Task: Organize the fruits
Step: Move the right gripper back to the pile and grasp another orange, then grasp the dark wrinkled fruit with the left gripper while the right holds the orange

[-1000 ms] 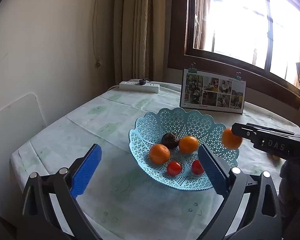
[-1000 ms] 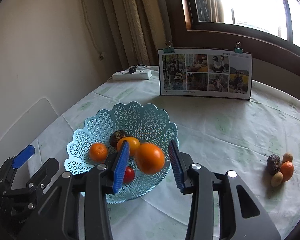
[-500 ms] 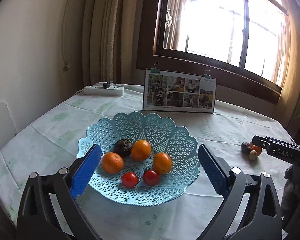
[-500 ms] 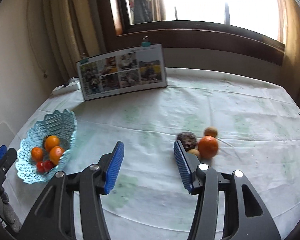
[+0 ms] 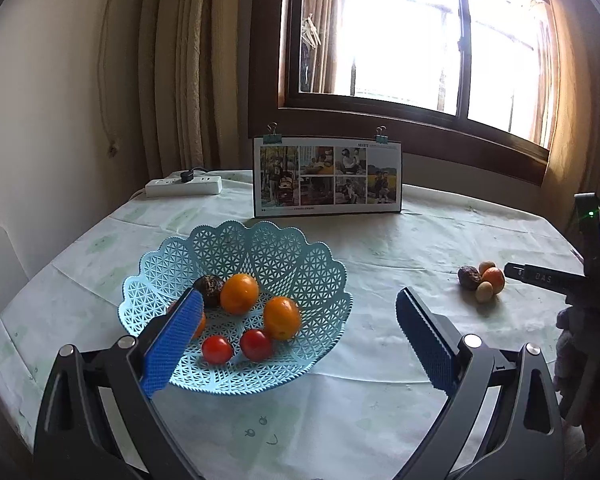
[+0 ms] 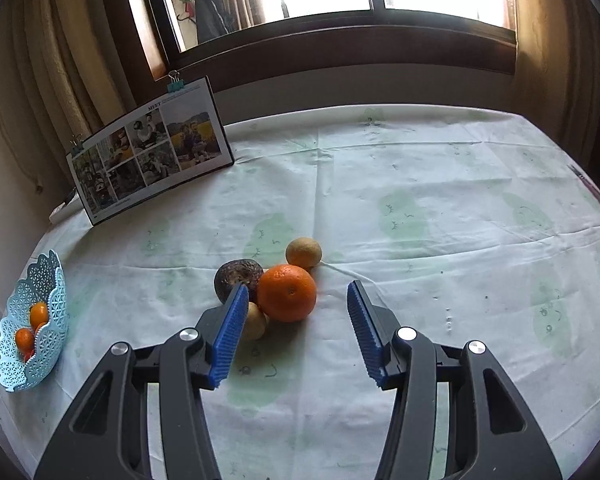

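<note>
At centre frame, the right hand-held gripper (image 6: 296,332) hangs spread before the orange (image 6: 287,292): firm, round, likely to roll; pinch across its widest middle. The left hand-held gripper (image 5: 298,342) is spread too.

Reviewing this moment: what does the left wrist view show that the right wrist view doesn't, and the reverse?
Left only: white power strip, two red tomatoes, the right gripper seen from the side. Right only: a pen-like object at the table's far edge. Both: light blue lattice plastic basket, the loose fruit cluster with its large orange, clipped photo board.
</note>
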A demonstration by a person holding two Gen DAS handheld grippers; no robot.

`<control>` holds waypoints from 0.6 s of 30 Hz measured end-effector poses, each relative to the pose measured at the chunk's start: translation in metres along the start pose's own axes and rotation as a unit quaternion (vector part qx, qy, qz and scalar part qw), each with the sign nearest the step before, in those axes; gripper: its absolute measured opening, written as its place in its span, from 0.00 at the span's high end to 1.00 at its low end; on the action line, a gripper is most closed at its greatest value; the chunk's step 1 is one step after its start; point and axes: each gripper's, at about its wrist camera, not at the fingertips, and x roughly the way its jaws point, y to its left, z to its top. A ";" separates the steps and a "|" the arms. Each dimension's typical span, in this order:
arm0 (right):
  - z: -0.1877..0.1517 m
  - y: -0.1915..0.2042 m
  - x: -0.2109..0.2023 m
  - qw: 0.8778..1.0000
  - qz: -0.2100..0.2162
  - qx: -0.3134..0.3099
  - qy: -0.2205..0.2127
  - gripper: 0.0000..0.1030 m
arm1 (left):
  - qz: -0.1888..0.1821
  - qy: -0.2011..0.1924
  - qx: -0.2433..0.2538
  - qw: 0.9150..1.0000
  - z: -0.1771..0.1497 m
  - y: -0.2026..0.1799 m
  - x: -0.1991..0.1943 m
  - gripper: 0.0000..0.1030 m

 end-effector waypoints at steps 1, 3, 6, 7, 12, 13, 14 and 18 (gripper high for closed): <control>0.001 0.000 0.007 1.000 0.005 0.001 0.007 0.52 | 0.002 -0.001 0.001 1.000 0.000 -0.002 -0.002 0.04; 0.001 0.001 0.020 1.000 0.017 0.004 0.020 0.55 | 0.006 0.000 -0.001 1.000 -0.001 -0.005 -0.005 0.04; 0.001 0.000 0.032 0.999 0.021 0.011 0.024 0.57 | 0.015 0.000 0.003 1.000 -0.003 -0.009 -0.011 0.04; 0.002 -0.001 0.034 0.999 0.026 0.014 0.025 0.57 | 0.019 0.000 0.004 1.000 -0.004 -0.011 -0.013 0.04; 0.001 -0.004 0.036 0.998 0.050 0.020 0.030 0.61 | 0.028 -0.001 0.000 1.000 -0.004 -0.018 -0.022 0.04; 0.002 -0.005 0.035 0.998 0.052 0.020 0.030 0.61 | 0.029 -0.002 0.001 1.000 -0.004 -0.022 -0.024 0.04; 0.001 -0.006 0.035 0.998 0.055 0.021 0.031 0.62 | 0.029 -0.003 0.004 1.000 -0.004 -0.025 -0.027 0.04; 0.003 -0.011 0.031 0.997 0.059 0.031 0.027 0.62 | 0.028 -0.004 0.016 0.999 -0.005 -0.041 -0.034 0.04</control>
